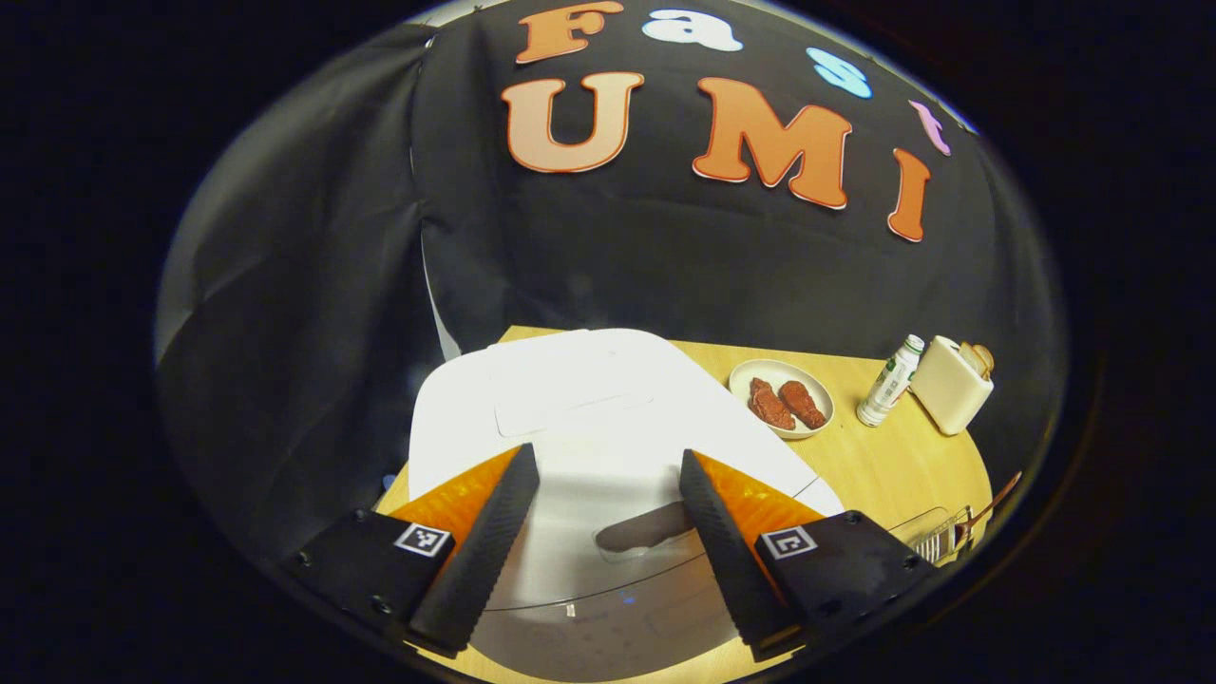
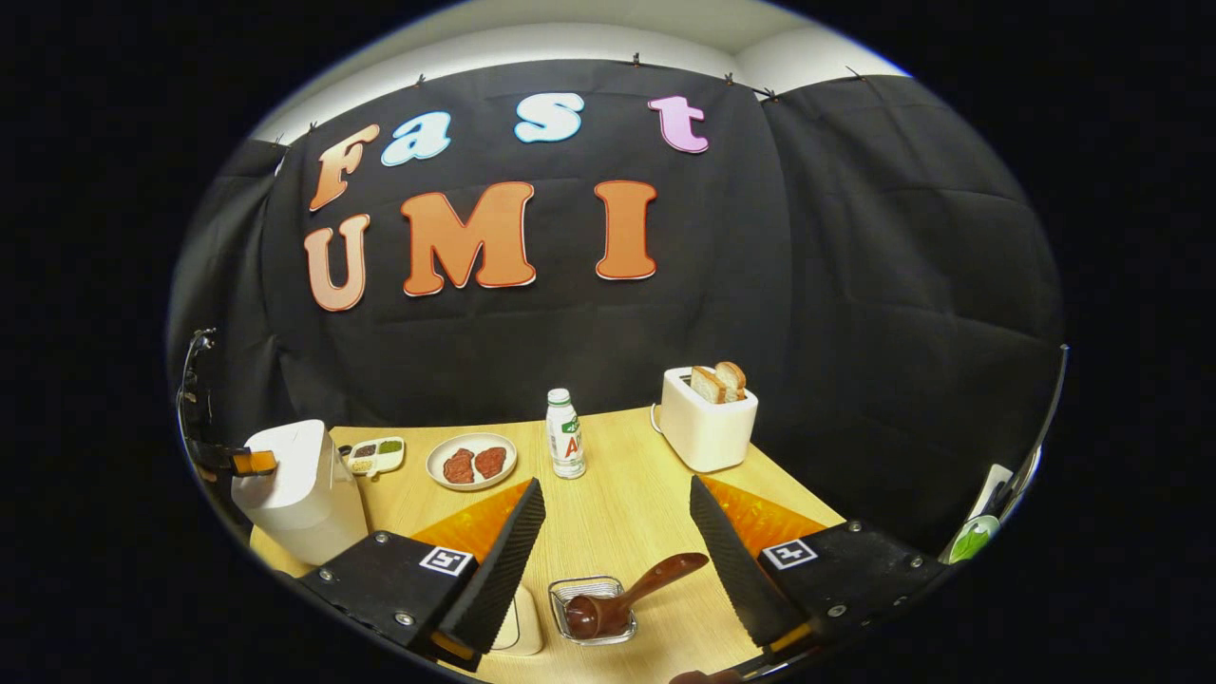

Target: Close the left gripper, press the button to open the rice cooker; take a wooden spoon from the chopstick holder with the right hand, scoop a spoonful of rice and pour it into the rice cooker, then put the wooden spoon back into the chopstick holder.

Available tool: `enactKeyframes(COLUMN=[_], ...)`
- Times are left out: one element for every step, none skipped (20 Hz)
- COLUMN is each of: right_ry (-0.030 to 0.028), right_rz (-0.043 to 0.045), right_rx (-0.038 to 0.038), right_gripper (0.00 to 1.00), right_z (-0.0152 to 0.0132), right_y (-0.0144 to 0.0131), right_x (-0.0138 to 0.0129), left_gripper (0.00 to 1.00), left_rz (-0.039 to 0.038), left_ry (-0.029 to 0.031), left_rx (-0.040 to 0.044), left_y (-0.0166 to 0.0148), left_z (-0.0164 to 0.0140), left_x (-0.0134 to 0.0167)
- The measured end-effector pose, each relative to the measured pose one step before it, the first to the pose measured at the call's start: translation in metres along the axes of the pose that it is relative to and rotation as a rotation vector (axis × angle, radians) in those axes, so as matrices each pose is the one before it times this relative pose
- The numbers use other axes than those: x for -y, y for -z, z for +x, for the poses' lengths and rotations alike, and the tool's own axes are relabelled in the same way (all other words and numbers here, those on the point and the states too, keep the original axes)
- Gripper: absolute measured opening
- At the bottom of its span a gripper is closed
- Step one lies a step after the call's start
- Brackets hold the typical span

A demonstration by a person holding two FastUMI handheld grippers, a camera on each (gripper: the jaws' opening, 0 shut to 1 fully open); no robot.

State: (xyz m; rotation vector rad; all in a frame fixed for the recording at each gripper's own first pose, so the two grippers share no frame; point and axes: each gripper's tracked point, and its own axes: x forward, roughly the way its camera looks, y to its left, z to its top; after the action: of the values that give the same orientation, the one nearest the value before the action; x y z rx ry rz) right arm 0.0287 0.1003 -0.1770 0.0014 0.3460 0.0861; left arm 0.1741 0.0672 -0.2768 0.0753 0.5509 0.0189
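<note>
The white rice cooker (image 1: 608,408) lies right under my left gripper (image 1: 605,456), lid down, with its grey button (image 1: 646,530) between the fingers. The left gripper is open and hovers over the lid without touching it. In the right gripper view the cooker (image 2: 299,489) stands at the far left, with the left gripper (image 2: 249,463) over its top. A dark wooden spoon (image 2: 632,589) rests bowl-down in the small clear chopstick holder (image 2: 570,594), handle slanting up to the right. My right gripper (image 2: 616,484) is open just above and behind it, holding nothing.
On the wooden table (image 2: 627,513) stand a plate of red meat (image 2: 472,461), a small bottle (image 2: 565,434), a white toaster with bread (image 2: 708,418) and a divided dish of grains (image 2: 375,454). A white container (image 2: 521,622) is partly hidden behind my right gripper's left finger.
</note>
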Motion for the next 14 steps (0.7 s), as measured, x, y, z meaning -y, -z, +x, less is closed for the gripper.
enactKeyframes(right_ry=[-0.00583,-0.00707,-0.00585,-0.00914,-0.00820,-0.00632,-0.00344,-0.00597,-0.00755,-0.00925,-0.00821,-0.00458,-0.00041,0.00052], right_rz=[-0.00138,-0.00170,-0.00281,-0.00535,-0.00824,-0.01006,-0.00383,0.00360,0.00933,0.00873,0.00283,-0.00258,-0.00479,-0.00520], right_rx=[0.00872,0.00837,0.00597,0.00618,0.00923,0.01067,0.01145,0.00987,0.01158,0.01101,0.01097,0.01225,0.01216,0.01031], right_gripper=[0.95,0.95,0.95,0.95,0.95,0.95,0.95,0.95,0.95,0.95,0.95,0.95,0.95,0.95], right_z=[-0.00111,-0.00053,-0.00075,-0.00101,-0.00223,-0.00209,0.00015,-0.00175,-0.00092,-0.00131,0.00033,-0.00027,0.00102,-0.00006], right_y=[-0.00458,-0.00427,-0.00415,-0.00487,-0.00601,-0.00622,-0.00620,-0.00642,-0.00608,-0.00676,-0.00507,-0.00526,-0.00631,-0.00451], right_x=[-0.00291,-0.00280,-0.00322,-0.00363,-0.00278,-0.00245,-0.00072,-0.00222,-0.00289,-0.00369,-0.00299,-0.00157,-0.00016,-0.00039], left_gripper=[1.00,1.00,1.00,1.00,1.00,1.00,1.00,1.00,1.00,1.00,1.00,1.00,1.00,1.00], left_rz=[-0.00756,-0.02192,-0.02632,-0.01005,0.00031,-0.00194,-0.00745,-0.00517,0.00021,-0.00245,-0.00783,-0.00664,-0.00336,0.00771], left_ry=[0.00834,0.01756,0.00832,-0.00305,-0.00714,-0.00654,0.00034,0.00136,-0.00302,-0.00459,-0.00162,-0.00273,-0.00417,-0.00216], left_rx=[-0.00546,-0.00845,0.00383,0.02638,0.03732,0.03814,0.04247,0.04317,0.04405,0.03999,0.03953,0.03323,0.02725,0.02630], left_y=[0.00049,-0.00102,-0.00499,-0.01151,-0.01596,-0.01815,-0.01858,-0.01945,-0.01800,-0.01791,-0.01736,-0.01666,-0.01444,-0.01385], left_z=[-0.00577,-0.00594,-0.00859,-0.00943,-0.01125,-0.01394,-0.01470,-0.01286,-0.01184,-0.01351,-0.01202,-0.01108,-0.01235,-0.01219], left_x=[0.00028,0.00152,-0.00296,-0.00510,-0.00670,-0.00523,-0.00234,-0.00210,-0.00301,-0.00624,-0.00158,-0.00229,-0.00198,-0.00152])
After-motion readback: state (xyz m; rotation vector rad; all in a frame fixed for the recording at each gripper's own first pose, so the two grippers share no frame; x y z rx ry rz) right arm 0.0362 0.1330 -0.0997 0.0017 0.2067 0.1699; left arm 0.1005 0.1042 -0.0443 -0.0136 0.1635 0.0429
